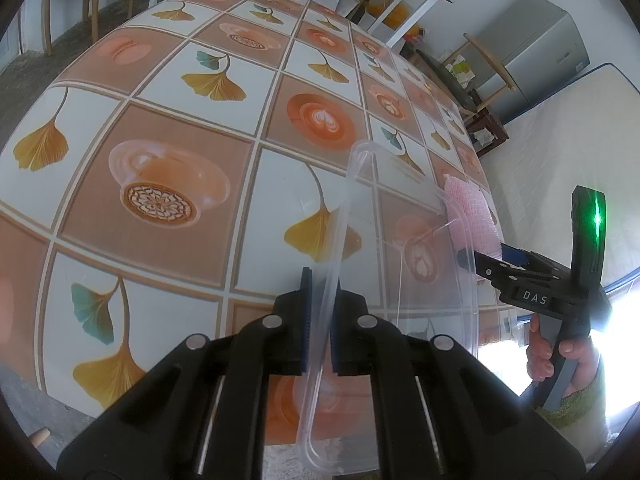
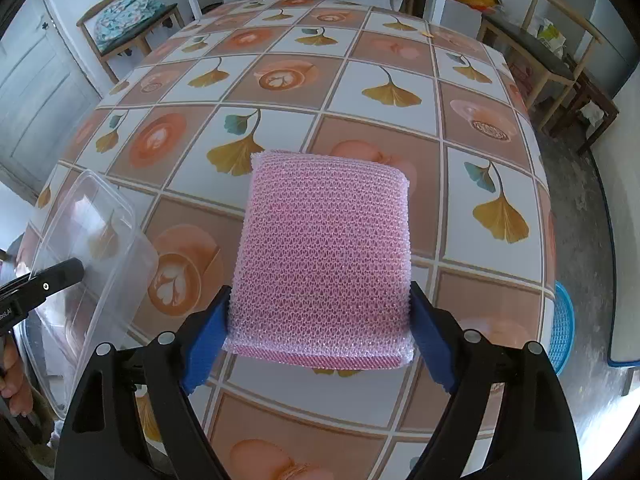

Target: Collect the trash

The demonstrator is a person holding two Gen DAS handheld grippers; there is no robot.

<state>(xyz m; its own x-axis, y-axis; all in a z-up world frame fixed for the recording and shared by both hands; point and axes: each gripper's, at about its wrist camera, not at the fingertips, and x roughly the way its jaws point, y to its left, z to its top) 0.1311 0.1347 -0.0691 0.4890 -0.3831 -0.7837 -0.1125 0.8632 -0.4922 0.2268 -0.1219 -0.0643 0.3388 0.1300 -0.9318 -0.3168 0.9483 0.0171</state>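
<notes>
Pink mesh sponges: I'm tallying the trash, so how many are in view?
1. The pink mesh sponge sits between the right gripper pads above the table; nothing suggests others hidden.

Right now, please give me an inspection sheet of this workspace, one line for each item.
Surface: table under a tablecloth printed with ginkgo leaves and coffee cups.
Job's things: clear plastic container, held tilted by its rim; pink mesh sponge at the table's near edge.
Clutter: nothing seen on the table.
Grippers: left claw shut on the container's rim; right claw wide, both pads against the sponge's sides.
Cables: nothing seen.
Surroundings: wooden chairs, a grey cabinet, a blue basket on the floor beside the table.
</notes>
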